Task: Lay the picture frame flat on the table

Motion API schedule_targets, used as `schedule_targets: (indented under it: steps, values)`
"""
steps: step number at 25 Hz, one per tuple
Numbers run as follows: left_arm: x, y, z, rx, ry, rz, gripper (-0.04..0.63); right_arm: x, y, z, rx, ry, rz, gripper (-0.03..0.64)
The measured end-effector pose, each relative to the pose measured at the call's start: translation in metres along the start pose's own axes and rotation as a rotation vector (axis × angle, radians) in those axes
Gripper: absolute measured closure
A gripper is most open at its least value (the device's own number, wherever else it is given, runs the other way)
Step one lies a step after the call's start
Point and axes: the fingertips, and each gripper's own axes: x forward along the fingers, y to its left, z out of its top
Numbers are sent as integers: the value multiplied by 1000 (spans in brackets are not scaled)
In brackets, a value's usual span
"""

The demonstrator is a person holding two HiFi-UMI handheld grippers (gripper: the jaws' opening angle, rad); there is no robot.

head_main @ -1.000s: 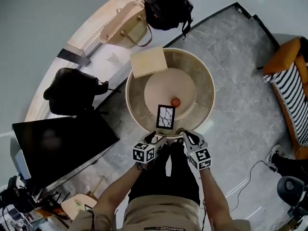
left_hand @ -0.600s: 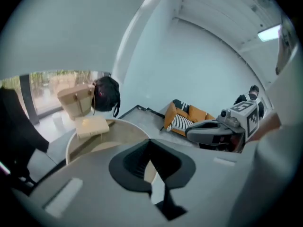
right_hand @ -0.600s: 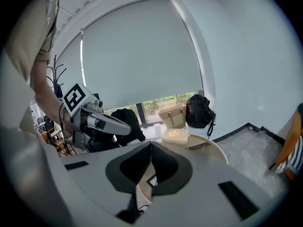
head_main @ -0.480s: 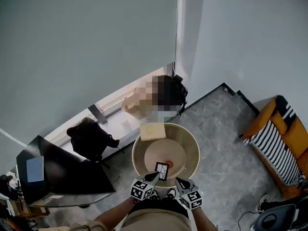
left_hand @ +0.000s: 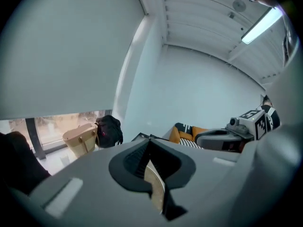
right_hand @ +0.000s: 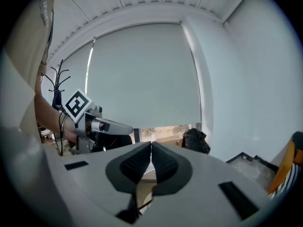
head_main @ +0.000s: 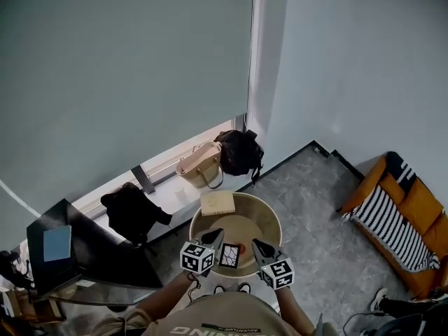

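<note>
We look steeply down and the picture frame [head_main: 229, 255] is up off the surface, held at a tilt with its dark-bordered face turned towards us, over the near edge of the round table [head_main: 274, 219]. The left gripper [head_main: 217, 237] has it: in the left gripper view the jaws of the left gripper [left_hand: 150, 150] are clamped on a thin beige edge of the frame [left_hand: 155, 186], which runs down between the ribbed pads. The right gripper [head_main: 256, 245] sits just beside the frame's other side, and in its own view the right gripper [right_hand: 151, 148] has its pads pressed together at the tips with nothing between them. Each gripper shows in the other's camera, marker cube and all. A small orange thing [head_main: 241, 246] peeks out at the frame's upper corner, too small for us to tell what it is. On the far rim of the table lies a flat beige box [head_main: 218, 203], partly overhanging. The frame and both grippers cover the near rim, so we cannot see the tabletop under them. Beyond the table, against the window ledge, a tan tote bag [head_main: 199, 166] and a black backpack [head_main: 239, 152] stand side by side. A second black bag [head_main: 131, 211] sits to the left, with a dark panel [head_main: 91, 247] below it, and an orange striped seat [head_main: 399, 219] lies well apart on the right.
</note>
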Motion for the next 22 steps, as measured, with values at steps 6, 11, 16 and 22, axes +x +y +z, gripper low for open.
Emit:
schedule_targets:
  steps: [6,11,16,22]
  values:
    - [0,4,72,106,-146,52,588,12,-17,65,-57,-89,-40,611]
    - [2,0,94,156,-178,83,589,6,-31,105,-74,-148,-91,611]
    - [1,1,115,162,-256,122,589,-8,-41,125,-139,-197,-147,611]
    - [0,3,135,172,-294,147,589,0,-45,141,-142,-222,-138,611]
